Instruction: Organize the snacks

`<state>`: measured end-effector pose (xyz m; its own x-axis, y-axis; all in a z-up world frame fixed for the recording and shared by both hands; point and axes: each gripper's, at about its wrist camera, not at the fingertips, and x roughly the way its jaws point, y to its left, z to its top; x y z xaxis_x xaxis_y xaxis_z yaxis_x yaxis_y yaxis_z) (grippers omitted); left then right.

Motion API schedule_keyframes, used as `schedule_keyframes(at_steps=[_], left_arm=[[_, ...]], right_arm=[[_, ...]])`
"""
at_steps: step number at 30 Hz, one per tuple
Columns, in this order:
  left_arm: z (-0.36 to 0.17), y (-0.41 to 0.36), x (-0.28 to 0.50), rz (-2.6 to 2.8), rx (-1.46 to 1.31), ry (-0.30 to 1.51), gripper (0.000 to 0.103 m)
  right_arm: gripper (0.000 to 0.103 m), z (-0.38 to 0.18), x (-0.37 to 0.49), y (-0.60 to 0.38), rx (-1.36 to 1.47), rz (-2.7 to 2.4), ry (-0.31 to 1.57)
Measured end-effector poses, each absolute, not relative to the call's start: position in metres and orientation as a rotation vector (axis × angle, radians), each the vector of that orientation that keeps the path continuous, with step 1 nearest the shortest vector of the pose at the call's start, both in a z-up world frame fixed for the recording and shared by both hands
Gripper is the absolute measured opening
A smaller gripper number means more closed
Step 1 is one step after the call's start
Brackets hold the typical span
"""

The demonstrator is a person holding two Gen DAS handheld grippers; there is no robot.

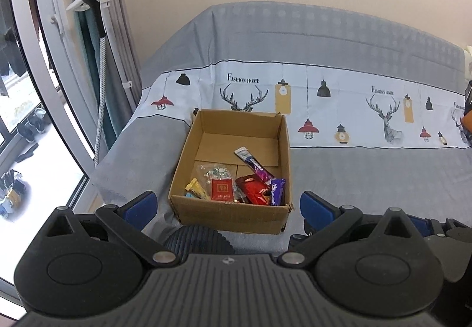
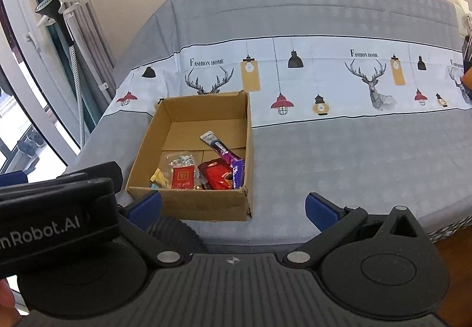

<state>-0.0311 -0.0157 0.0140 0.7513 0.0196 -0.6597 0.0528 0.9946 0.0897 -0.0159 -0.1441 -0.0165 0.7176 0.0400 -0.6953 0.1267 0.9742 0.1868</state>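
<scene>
Bright window daylight, fisheye-warped edges

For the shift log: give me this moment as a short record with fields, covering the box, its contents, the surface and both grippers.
surface: grey patterned cloth
container: open cardboard box, on the cloth
contents: snack packets bunched at the near end, among them a red packet, a purple wrapper, a yellow wrapper
loose snacks on cloth: none visible
left gripper: open, holding nothing
right gripper: open, holding nothing

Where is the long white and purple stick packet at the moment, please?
In both wrist views the stick packet lies inside the cardboard box, slanting along its right side, with its lower end by the purple wrapper and the red packet.
</scene>
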Motion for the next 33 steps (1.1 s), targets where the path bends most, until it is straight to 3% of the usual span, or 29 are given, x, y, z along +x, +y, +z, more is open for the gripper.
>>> schedule_keyframes(at_steps=[33], left_arm=[[0.01,-0.022,-0.034,0.007,0.123,0.747,0.103]], right_arm=[[0.102,-0.025,-0.017,-0.145,0.238,-0.009,0.792]])
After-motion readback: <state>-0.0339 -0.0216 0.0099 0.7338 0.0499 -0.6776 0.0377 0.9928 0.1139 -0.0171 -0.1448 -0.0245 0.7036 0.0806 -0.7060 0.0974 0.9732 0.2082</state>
